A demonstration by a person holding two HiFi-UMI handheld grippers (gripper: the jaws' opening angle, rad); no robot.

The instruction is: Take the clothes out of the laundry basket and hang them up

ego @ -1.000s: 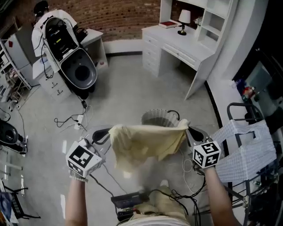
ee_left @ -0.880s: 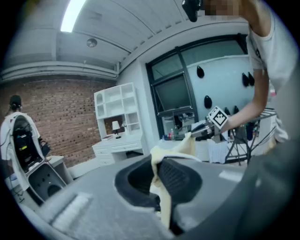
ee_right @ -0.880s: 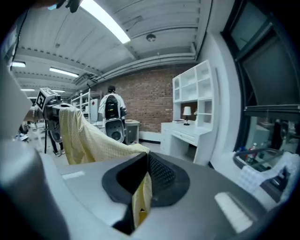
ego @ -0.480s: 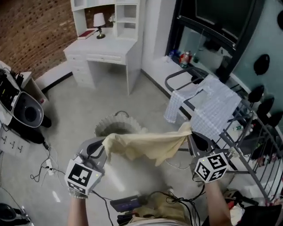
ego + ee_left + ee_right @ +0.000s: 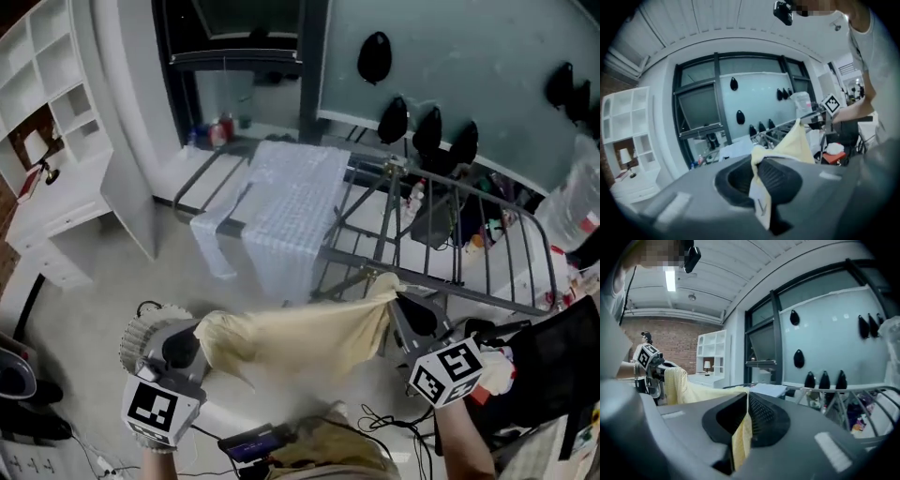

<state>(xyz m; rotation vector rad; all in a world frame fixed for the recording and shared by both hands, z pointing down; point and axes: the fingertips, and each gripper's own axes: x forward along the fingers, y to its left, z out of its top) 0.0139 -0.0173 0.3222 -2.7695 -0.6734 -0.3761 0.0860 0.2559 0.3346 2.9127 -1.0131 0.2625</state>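
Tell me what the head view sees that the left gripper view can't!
Only the head view shows the laundry basket on the floor. Only the left gripper view shows the ceiling and its fingers pinching the yellow cloth. Both show that cloth, the drying rack and the right gripper.

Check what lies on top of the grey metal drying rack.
White checked fabric is draped over some rails of the grey metal drying rack, covering them; its other rails look bare. The yellow cloth is held in front, not on it.
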